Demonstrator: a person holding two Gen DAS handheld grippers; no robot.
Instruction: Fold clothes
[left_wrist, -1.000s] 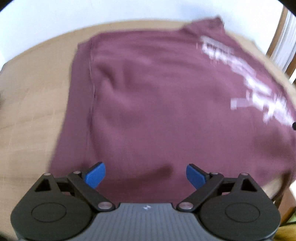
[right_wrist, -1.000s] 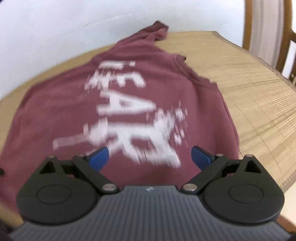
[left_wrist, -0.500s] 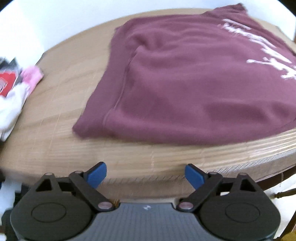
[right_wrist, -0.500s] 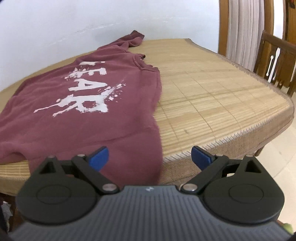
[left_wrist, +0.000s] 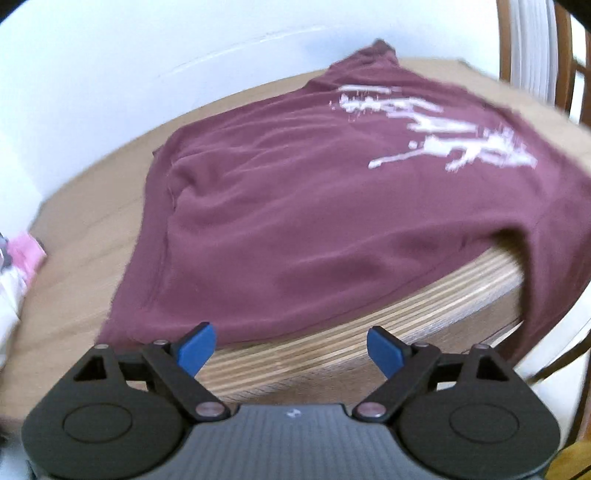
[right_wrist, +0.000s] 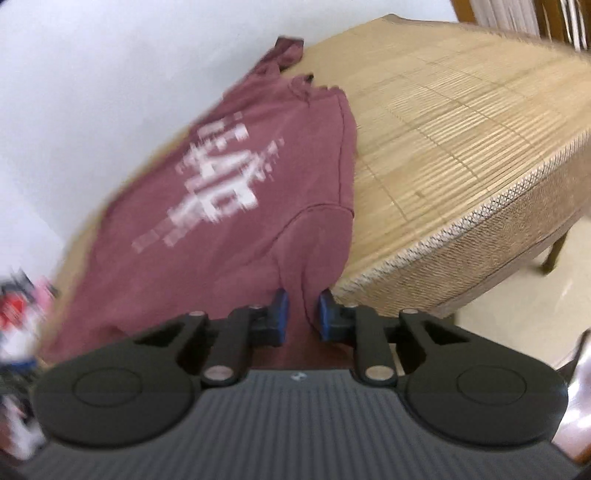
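Note:
A maroon T-shirt (left_wrist: 314, 206) with white lettering lies spread on the bamboo-mat table (left_wrist: 424, 295), its near right corner hanging over the edge. My left gripper (left_wrist: 291, 349) is open and empty, just short of the shirt's near hem. In the right wrist view the shirt (right_wrist: 229, 206) runs down to my right gripper (right_wrist: 302, 314), which is shut on the shirt's hanging corner at the table edge.
A pile of pink, white and red clothes (left_wrist: 18, 266) lies at the table's left end; it also shows in the right wrist view (right_wrist: 22, 306). Wooden chairs (left_wrist: 535, 51) stand at the right. The mat (right_wrist: 461, 140) lies bare right of the shirt.
My right gripper has closed on the shirt's hanging corner; it was open before. My left gripper moved up toward the near hem and stays open.

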